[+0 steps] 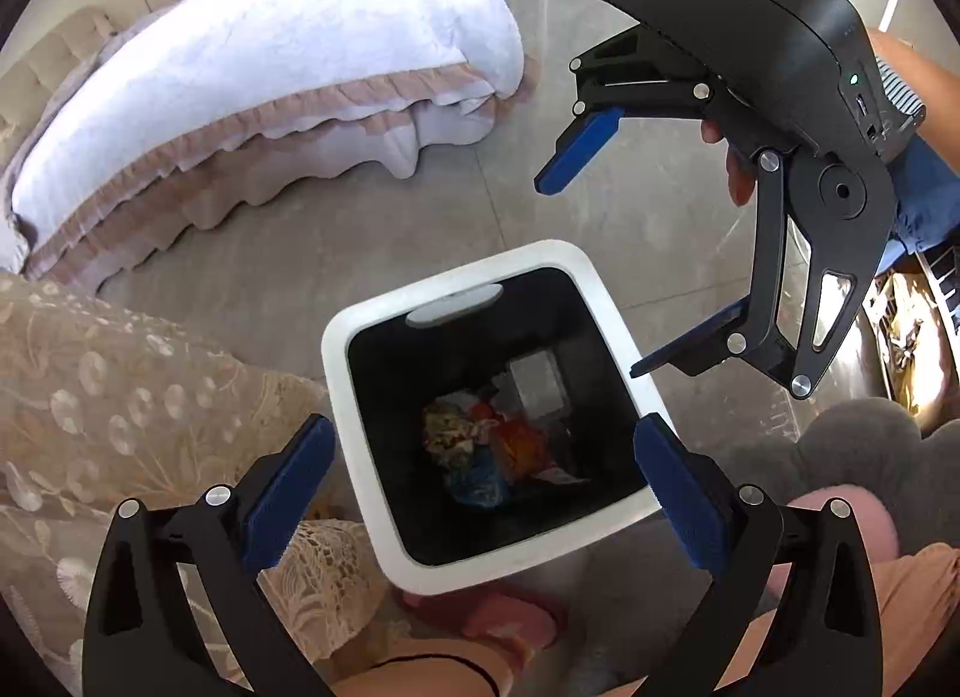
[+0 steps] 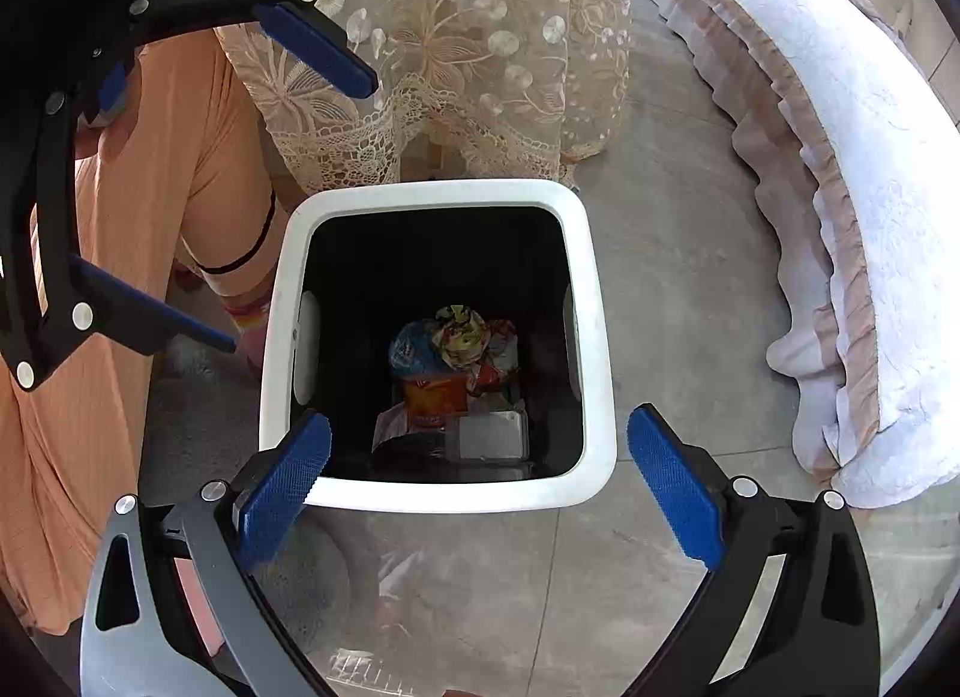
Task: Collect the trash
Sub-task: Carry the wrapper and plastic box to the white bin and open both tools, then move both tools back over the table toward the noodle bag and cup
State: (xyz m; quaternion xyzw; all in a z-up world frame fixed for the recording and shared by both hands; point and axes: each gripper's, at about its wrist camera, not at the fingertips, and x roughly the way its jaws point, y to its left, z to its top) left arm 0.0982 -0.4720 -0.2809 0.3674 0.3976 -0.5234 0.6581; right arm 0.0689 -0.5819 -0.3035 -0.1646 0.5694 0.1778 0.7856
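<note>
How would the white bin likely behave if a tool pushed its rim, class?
The white bin looks tall with little trash at the bottom, so it is probably light and might slide or tip on the smooth floor. Its thick rim seems rigid.

Bin point(image 2: 591, 337) floor hidden under trash point(image 2: 456, 373); wrapper print unreadable.

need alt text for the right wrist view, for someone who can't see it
Seen from above, a white-rimmed trash bin with a black interior holds crumpled wrappers and a clear plastic container at its bottom. The right tongs hang open and empty over its near rim, the left tongs open at upper left, with a lace cloth and a bed behind.
</note>
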